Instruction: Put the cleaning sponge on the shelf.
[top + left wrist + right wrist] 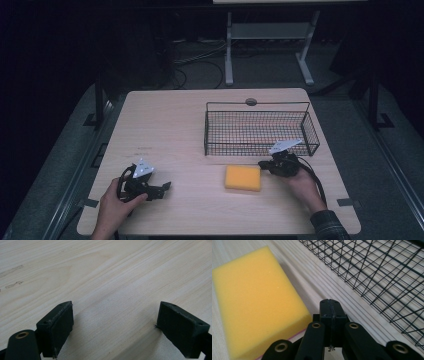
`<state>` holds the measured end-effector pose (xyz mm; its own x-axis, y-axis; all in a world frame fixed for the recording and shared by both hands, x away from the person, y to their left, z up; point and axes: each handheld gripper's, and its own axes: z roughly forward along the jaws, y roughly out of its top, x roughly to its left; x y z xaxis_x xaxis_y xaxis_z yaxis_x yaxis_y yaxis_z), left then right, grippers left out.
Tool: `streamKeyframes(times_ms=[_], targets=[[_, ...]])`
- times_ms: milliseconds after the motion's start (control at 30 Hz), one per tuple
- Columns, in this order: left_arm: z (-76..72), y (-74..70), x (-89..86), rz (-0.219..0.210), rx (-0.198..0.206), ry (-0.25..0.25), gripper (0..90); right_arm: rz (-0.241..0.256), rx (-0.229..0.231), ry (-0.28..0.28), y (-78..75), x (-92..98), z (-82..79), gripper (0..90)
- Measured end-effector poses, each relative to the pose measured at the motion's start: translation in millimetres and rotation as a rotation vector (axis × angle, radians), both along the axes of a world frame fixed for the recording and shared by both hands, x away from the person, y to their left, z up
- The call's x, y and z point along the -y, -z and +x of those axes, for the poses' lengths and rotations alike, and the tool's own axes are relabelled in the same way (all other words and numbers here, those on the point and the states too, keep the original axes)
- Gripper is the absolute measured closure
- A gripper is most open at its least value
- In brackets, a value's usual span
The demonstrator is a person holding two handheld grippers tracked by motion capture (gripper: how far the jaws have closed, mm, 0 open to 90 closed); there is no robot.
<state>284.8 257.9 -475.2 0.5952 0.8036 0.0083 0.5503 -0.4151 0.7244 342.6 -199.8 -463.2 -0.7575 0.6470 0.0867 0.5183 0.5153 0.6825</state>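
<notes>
A yellow sponge [243,178] lies flat on the wooden table, in front of a black wire basket [260,131]. My right gripper [263,164] sits just right of the sponge's far right corner, jaws shut with nothing between them. In the right gripper view the sponge [254,300] lies to the left of the shut jaws [331,306] and the basket's mesh wall [374,272] runs across the upper right. My left gripper [165,187] rests low at the front left of the table, a hand holding it. Its jaws stand wide open [115,322] over bare wood.
The table [165,125] has bare wood across its left half and between the two grippers. A round grommet [251,102] sits at the far edge behind the basket. A white table frame [265,45] and cables stand on the dark floor beyond.
</notes>
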Motion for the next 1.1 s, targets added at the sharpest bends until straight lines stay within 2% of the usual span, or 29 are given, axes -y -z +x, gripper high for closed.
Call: streamKeyframes(times_ms=[533,1100], targets=[[0.0,0.0,0.0,0.000,0.000,0.000,13.0,-0.003,-0.022,-0.061,-1.4,-5.9,-10.4,89.3],[0.0,0.2,0.0,-0.002,0.002,0.000,12.9,0.019,-0.048,-0.073,-5.1,-1.4,-27.7,89.4]])
